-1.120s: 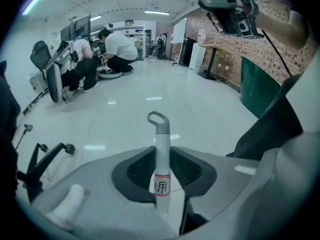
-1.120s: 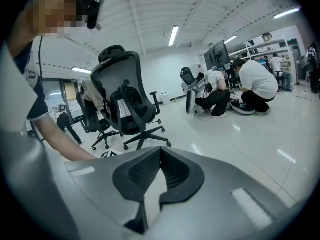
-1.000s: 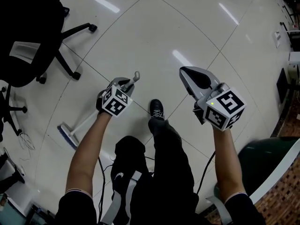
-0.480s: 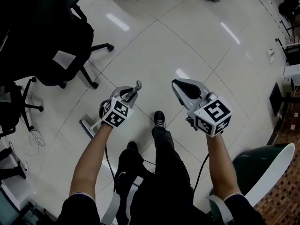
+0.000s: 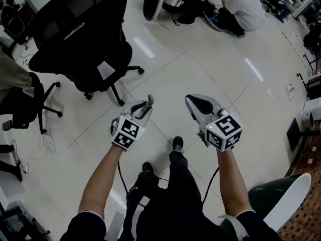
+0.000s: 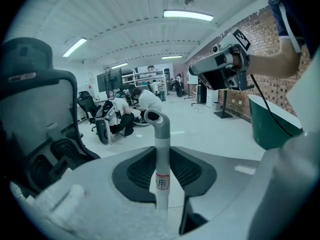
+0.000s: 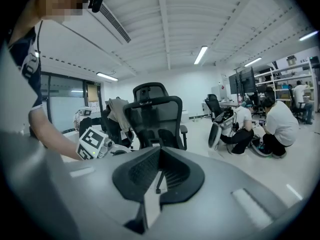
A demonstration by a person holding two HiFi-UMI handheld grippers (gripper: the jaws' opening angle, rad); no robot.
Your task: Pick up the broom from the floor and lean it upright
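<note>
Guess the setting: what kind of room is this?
Probably an open lab or workshop-style office: black mesh office chair, glossy tiled floor, people sitting on it beside gear, stocked shelves at the far end.

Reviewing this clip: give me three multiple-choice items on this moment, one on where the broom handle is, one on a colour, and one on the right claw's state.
1. Where is the broom handle?
A) flat on the floor
B) held in the left claw
C) leaning on a wall

2. What colour is the office chair ahead of the person?
A) red
B) white
C) black

3. What does the right claw hold?
A) nothing
B) the broom handle
C) a cable

Answers:
1 B: the left gripper view shows the handle clamped between that claw's pads.
2 C: the head view shows its seat, back and base all black.
3 A: the right gripper view shows nothing between its jaws.
</note>
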